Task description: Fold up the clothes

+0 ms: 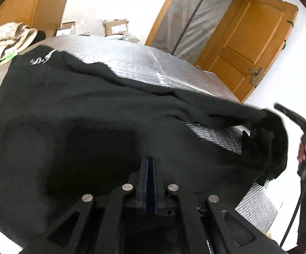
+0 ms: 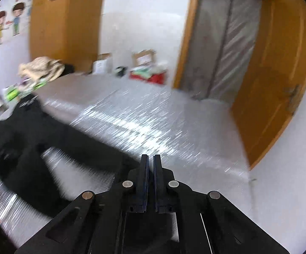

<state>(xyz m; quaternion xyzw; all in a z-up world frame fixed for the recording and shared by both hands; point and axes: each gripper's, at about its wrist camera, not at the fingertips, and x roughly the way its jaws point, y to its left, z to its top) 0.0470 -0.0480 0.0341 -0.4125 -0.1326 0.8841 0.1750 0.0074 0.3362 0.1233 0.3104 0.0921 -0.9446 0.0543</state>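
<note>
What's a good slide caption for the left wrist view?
Left claw shut over a black garment spread on the silver-covered bed.

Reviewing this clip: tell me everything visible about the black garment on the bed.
The black garment is dark, soft-looking knit fabric with small white lettering near one far edge. It lies crumpled and partly spread over the silvery quilted bed cover, one end hanging off the near right corner. The left gripper, jaws together, is right at the cloth; whether it pinches any is unclear. The right wrist view shows a long section stretched across the cover, blurred.
</note>
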